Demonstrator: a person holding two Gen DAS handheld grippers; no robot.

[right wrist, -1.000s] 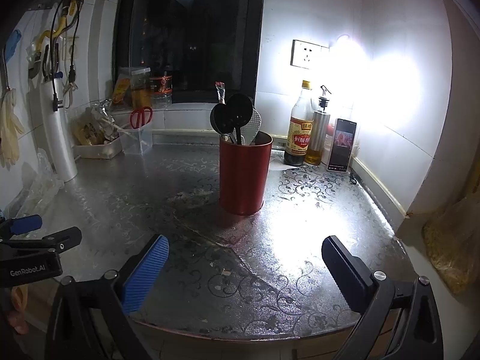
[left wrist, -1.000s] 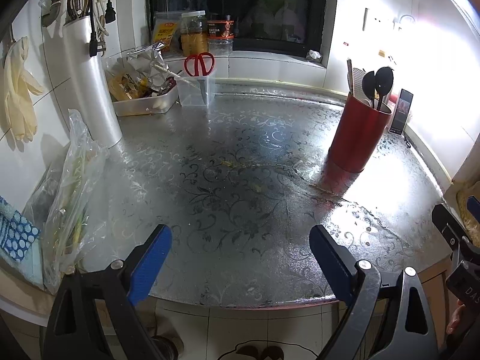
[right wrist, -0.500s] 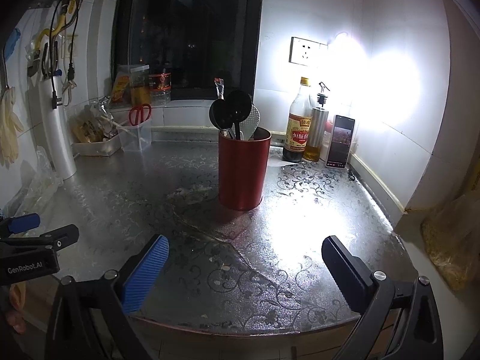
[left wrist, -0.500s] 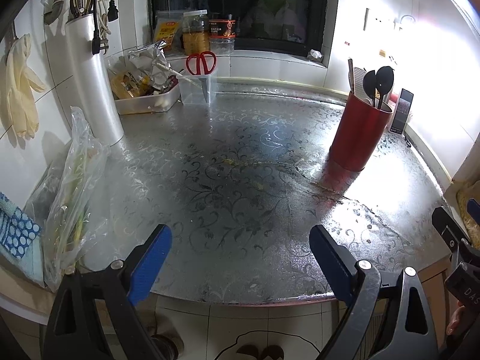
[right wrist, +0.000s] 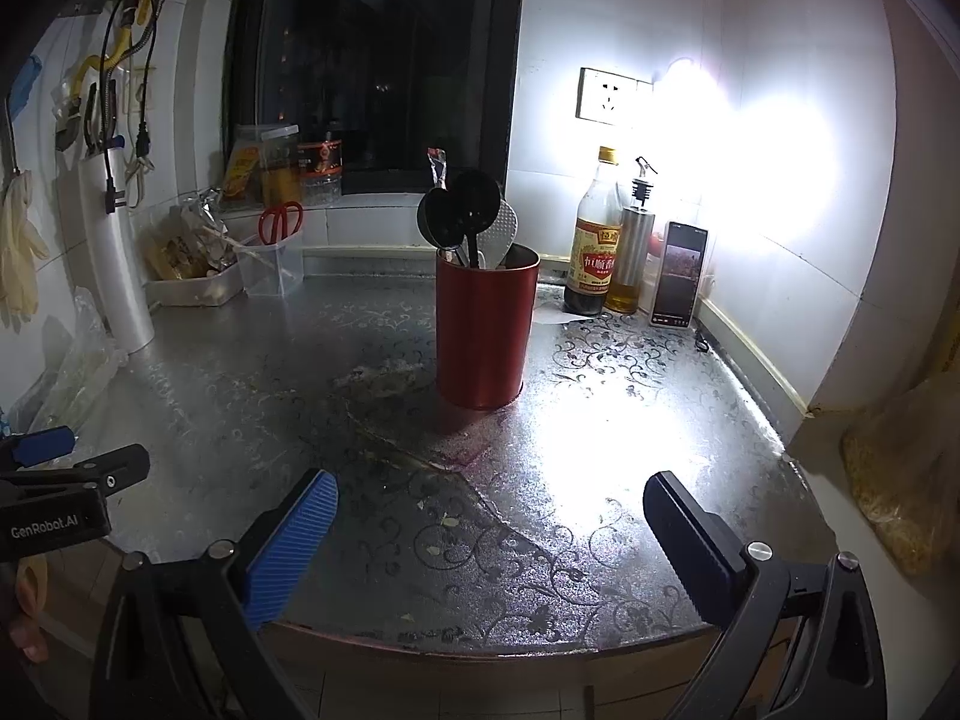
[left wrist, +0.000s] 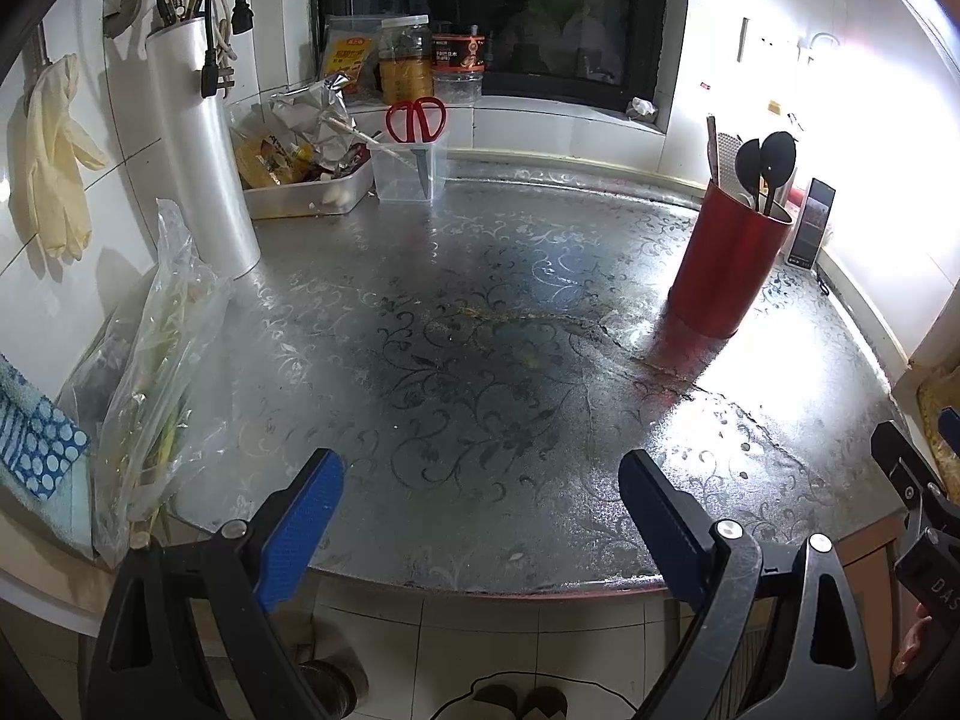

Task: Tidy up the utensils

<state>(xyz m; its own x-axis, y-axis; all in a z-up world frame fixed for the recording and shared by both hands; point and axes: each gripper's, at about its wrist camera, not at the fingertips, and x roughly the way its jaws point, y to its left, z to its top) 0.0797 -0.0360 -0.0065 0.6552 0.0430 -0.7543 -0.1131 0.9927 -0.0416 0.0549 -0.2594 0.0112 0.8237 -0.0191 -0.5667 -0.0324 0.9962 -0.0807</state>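
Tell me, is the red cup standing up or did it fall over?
Standing up. The red cup sits flat on the counter with its open top facing up, and the black spoons poke straight out of it.

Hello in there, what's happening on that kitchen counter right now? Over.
Left hand-held gripper open, empty; right hand-held gripper likewise. Black utensils standing in tall red cylindrical holder. Patterned silver counter between grippers and holder bare.
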